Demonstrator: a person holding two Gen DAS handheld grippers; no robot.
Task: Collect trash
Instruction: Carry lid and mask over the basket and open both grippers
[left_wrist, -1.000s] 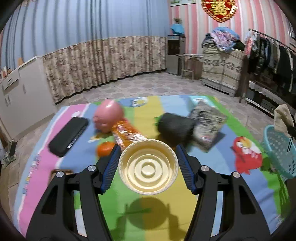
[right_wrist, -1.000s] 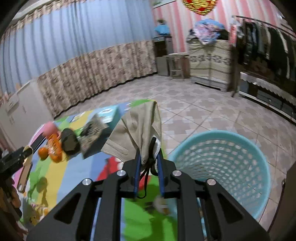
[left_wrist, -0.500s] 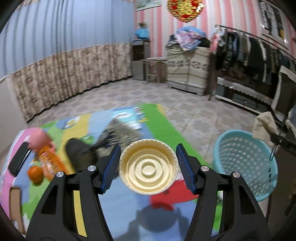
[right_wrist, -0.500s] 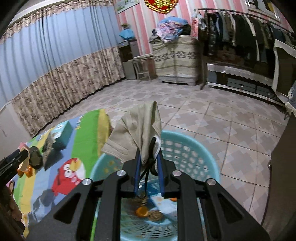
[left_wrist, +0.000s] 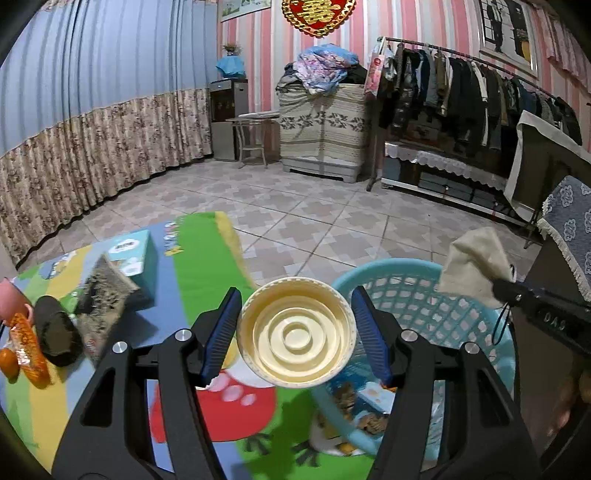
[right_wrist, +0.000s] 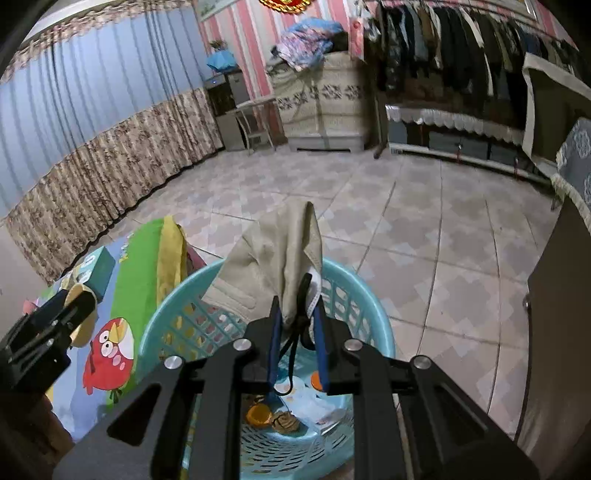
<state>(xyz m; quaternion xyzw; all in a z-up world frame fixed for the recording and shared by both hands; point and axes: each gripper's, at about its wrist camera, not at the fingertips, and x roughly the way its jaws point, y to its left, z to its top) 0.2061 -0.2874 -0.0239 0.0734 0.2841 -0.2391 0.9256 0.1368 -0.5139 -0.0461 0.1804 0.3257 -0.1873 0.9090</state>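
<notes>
Round cream bowl gripped between left tongs, held beside rim of blue basket. Tan cloth pinched tight in right tongs, held above basket.

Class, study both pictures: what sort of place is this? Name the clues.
Most likely a lived-in room at home, part bedroom, part storage: a rack of hanging clothes, a cartoon play mat on tiled floor, and a curtained wall.

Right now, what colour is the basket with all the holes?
Light blue basket, clearest in the right wrist view.
</notes>
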